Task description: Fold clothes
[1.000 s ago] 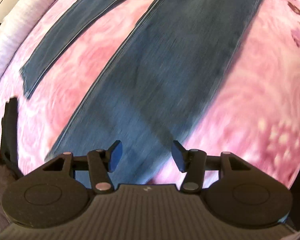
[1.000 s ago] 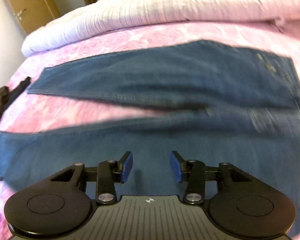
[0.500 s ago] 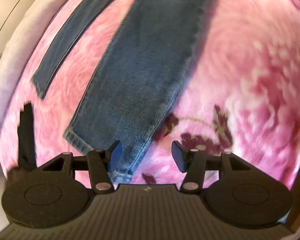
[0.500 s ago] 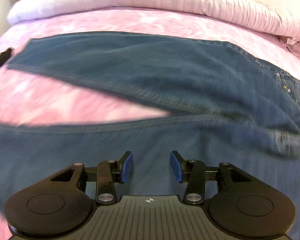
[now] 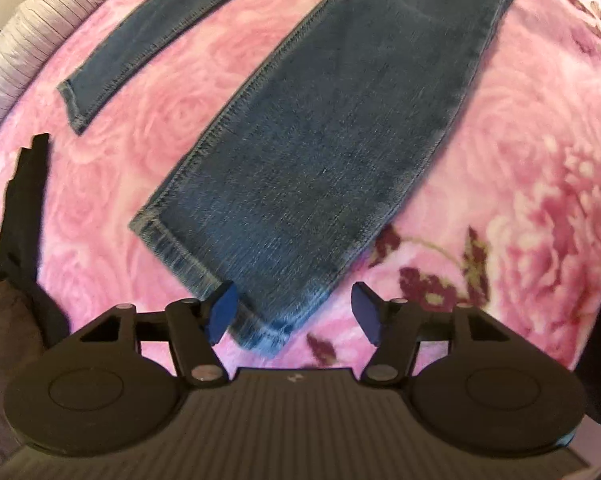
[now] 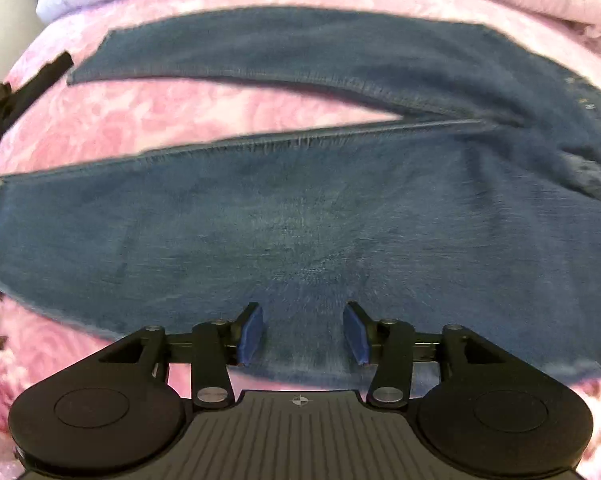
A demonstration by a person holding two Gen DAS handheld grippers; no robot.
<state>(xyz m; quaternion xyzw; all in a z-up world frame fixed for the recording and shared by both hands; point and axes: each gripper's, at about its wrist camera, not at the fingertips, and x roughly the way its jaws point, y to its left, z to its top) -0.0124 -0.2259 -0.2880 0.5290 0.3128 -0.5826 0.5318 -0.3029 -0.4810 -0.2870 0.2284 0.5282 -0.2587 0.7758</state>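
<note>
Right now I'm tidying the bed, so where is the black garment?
The black garment lies at the left edge of the pink blanket in both wrist views, apart from the jeans, beyond their leg hems.

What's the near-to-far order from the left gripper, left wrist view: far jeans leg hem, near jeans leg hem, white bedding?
1. Near leg hem, just ahead of the opening left gripper.
2. Far leg hem, upper left.
3. White bedding, far left edge.
</note>
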